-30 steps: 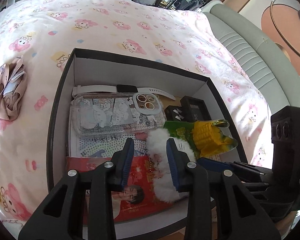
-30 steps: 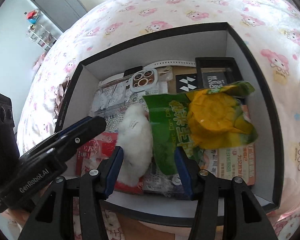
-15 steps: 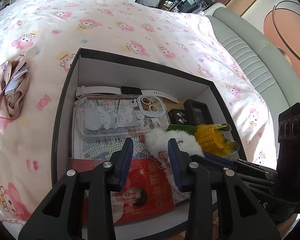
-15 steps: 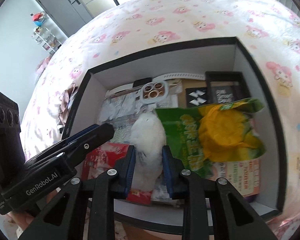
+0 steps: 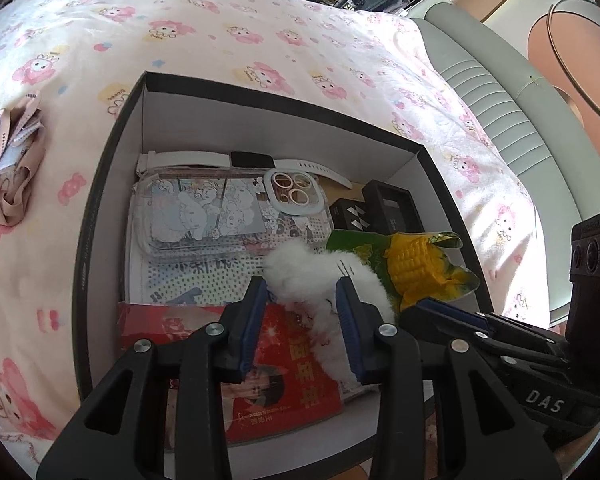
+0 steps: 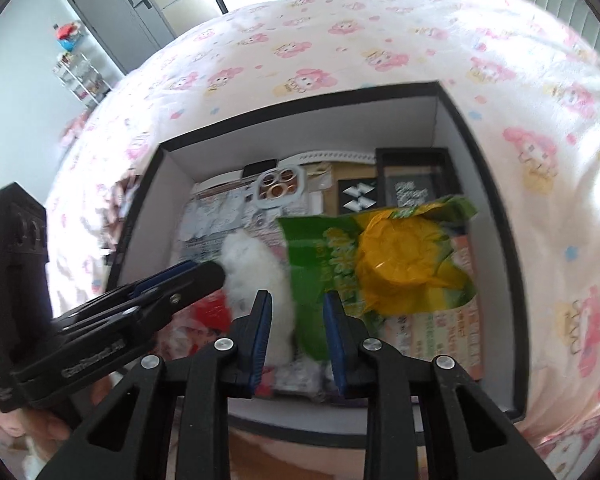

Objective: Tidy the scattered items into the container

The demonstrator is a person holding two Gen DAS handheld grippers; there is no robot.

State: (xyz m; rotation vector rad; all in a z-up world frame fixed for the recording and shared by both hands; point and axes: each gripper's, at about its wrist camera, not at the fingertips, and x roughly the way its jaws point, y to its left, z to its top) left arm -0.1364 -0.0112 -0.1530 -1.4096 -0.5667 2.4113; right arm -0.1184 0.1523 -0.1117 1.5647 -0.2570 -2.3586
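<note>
The left gripper hangs nearest over the front of the cardboard box. Its blue-padded jaws stand partly apart and nothing is clamped between them. Through the gap shows a red booklet printed with large yellow Chinese characters. From the right wrist camera the left gripper's tip touches the left side of a white fluffy pom-pom, and the white lettering along its body is too blurred to read. The right gripper, marked "DAS" on its side, has its jaws drawn close. The edge of the pom-pom and a corner of the green corn snack bag lie between the pads, but whether they press on either I cannot tell. The bag carries yellow characters, smeared by blur, and a picture of a yellow corn cob, and it rests over a pale printed packet. Farther in lie a clear phone case with cartoon drawings and gold camera rings, two small black boxes with white marks I cannot read, and a white-strapped watch against the far wall. The box sits on a pink cartoon bedcover, where a beige strap bundle lies loose outside it to the left. Beyond is a grey padded headboard.
</note>
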